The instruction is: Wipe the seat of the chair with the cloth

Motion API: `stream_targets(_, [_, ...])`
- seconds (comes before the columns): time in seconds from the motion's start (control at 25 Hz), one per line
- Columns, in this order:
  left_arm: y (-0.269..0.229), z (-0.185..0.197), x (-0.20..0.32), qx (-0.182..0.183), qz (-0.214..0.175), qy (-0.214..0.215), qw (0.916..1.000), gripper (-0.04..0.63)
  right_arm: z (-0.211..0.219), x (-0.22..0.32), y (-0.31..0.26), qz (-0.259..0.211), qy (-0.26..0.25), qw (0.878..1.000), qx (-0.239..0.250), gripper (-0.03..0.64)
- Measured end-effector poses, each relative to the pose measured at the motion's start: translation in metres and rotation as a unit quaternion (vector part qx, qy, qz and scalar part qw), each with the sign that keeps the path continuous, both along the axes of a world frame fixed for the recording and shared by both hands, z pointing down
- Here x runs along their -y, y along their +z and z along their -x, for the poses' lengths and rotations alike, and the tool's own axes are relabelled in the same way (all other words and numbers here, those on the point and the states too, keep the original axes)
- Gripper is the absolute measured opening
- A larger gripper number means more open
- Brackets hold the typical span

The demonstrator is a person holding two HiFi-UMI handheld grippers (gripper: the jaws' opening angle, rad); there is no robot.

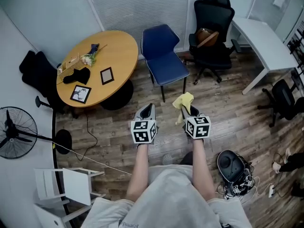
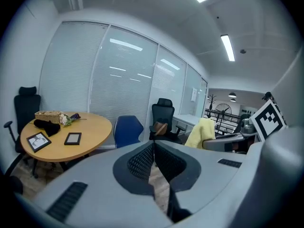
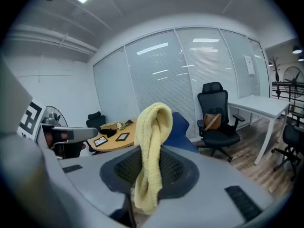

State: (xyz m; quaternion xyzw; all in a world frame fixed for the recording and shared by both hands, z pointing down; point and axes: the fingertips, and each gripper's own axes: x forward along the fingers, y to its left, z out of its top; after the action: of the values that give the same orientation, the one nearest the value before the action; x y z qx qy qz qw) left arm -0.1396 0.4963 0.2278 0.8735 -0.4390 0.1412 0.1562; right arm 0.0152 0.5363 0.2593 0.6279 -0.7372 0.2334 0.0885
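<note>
Right gripper (image 3: 151,172): jaws clamped on the pale yellow terry cloth (image 3: 153,127), which is folded over the jaw tips with both ends hanging down. Left gripper (image 2: 154,148): jaws pressed together, nothing between them. I hold the two side by side above the wood-plank floor (image 1: 228,113), near the blue moulded chair with thin metal legs (image 1: 164,56). Cloth is well clear of its seat. Round wooden table (image 1: 118,51) stands left of that chair, black office chair (image 1: 211,37) right.
</note>
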Motion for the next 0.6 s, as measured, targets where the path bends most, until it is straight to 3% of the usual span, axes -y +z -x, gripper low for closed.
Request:
stream_targets(0.28, [-0.005, 0.004, 0.013, -0.009, 0.002, 0.004, 1.0, 0.029, 0.001, 0.011, -0.008, -0.012, 0.002, 1.0, 0.021, 0.097])
stream_targets(0.6, [0.021, 0.01, 0.048, 0.0, 0.024, -0.011, 0.9996, 0.029, -0.012, 0.047, 0.01, -0.006, 0.009, 0.999, 0.037, 0.098])
